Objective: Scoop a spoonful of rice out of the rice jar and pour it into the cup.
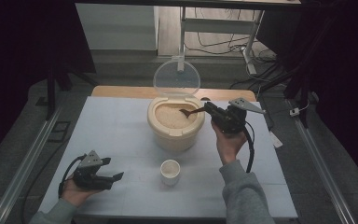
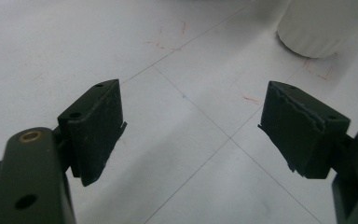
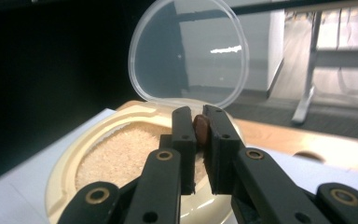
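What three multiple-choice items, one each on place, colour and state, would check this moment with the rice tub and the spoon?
1. Where does the small white cup stand?
A. In front of the cream round plastic tub
B. Behind the tub
C. Inside the tub

2. What colour is the spoon that dips into the pale rice grains?
A. White
B. Brown
C. Blue

3. How is the tub's clear round lid?
A. Shut
B. Lying on the table
C. Standing open

Key: 1 A, the cup sits nearer the person; 2 B, the right hand-held gripper clamps a brown handle; 3 C, the lid rises behind the rim.
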